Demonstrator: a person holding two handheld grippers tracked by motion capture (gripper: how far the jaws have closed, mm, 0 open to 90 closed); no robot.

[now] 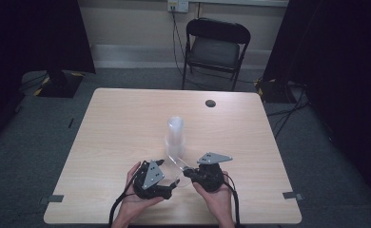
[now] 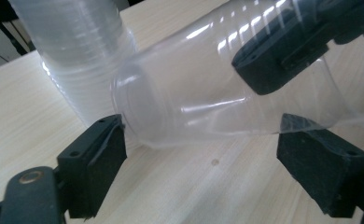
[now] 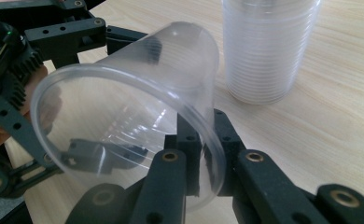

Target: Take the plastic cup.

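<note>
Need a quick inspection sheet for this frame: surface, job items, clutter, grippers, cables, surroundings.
Surface: light wood table, bare apart from a dark round spot near the far edge.
Job's things: upright stack of clear cups; single clear cup on its side.
Clutter: nothing seen.
Grippers: right gripper pinches the single cup's rim; left gripper open, jaws either side of the cup.
Cables: black ones trail from both grippers; more on the floor.
Surroundings: folding chair, grey carpet, dark curtains.

Clear cup point(image 3: 124, 107), black tongs point(image 3: 203, 154), pale woodgrain table point(image 1: 126, 123)
</note>
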